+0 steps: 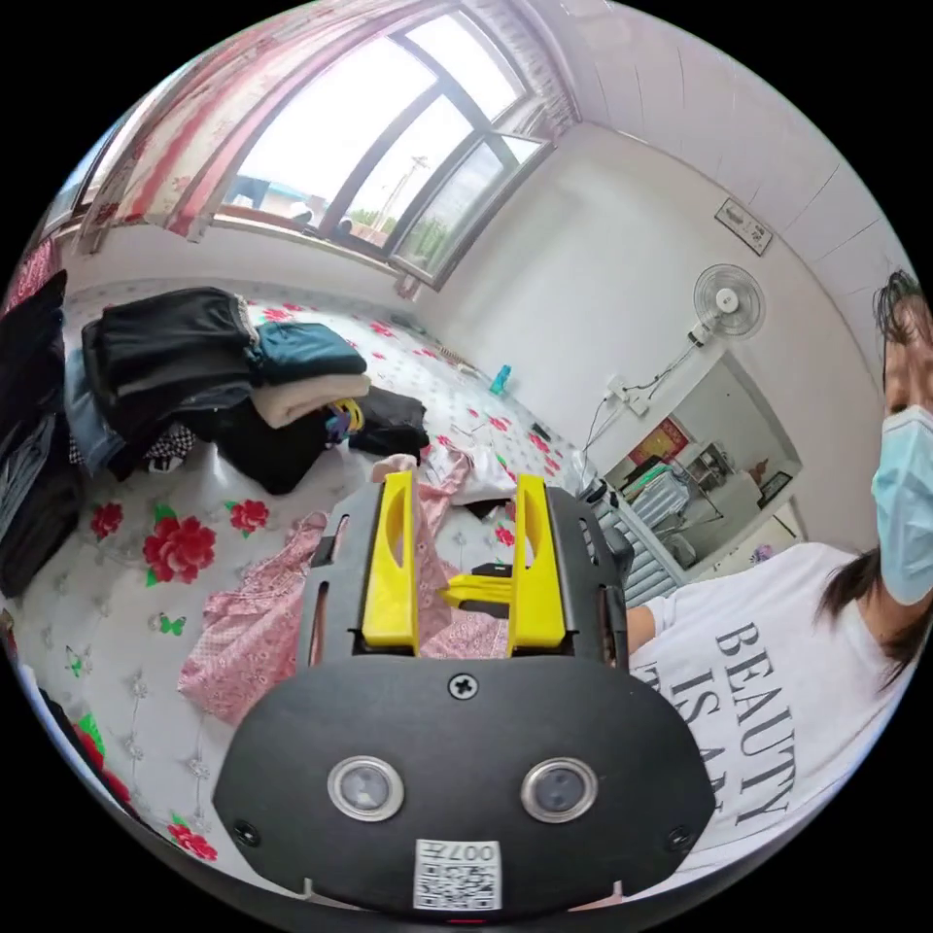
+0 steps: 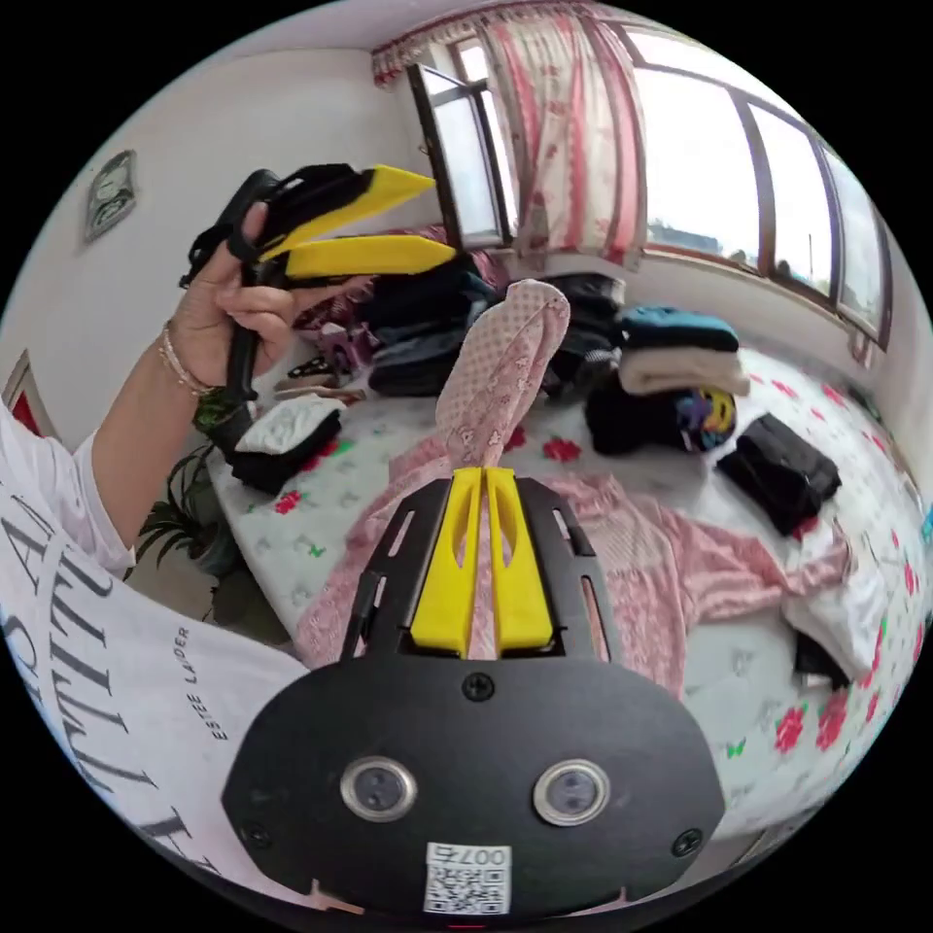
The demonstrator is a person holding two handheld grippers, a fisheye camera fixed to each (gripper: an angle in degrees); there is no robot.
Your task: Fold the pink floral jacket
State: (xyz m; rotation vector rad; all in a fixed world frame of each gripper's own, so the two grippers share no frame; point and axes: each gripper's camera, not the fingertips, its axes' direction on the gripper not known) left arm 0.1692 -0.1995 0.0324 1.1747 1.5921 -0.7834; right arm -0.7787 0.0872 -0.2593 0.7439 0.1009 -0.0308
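The right gripper is clamping its yellow jaws tight on a fold of the pink floral jacket, and a sleeve is standing up out of the pinch, lifting clear of the bed. The rest of the jacket is lying spread on the bedcover, its long axis running away from the right gripper toward the far side, so the right one is plainly the nearer hand. The left gripper is hanging high in the air, jaws parted and holding nothing, well apart from the cloth; in its own view the jacket is sitting below and beyond the open jaws. My read: the left has to be coming down to the free end. The bedcover is white with red flowers, piles of folded clothes are stacking up behind, and a wide window with a pink curtain is lighting the room.
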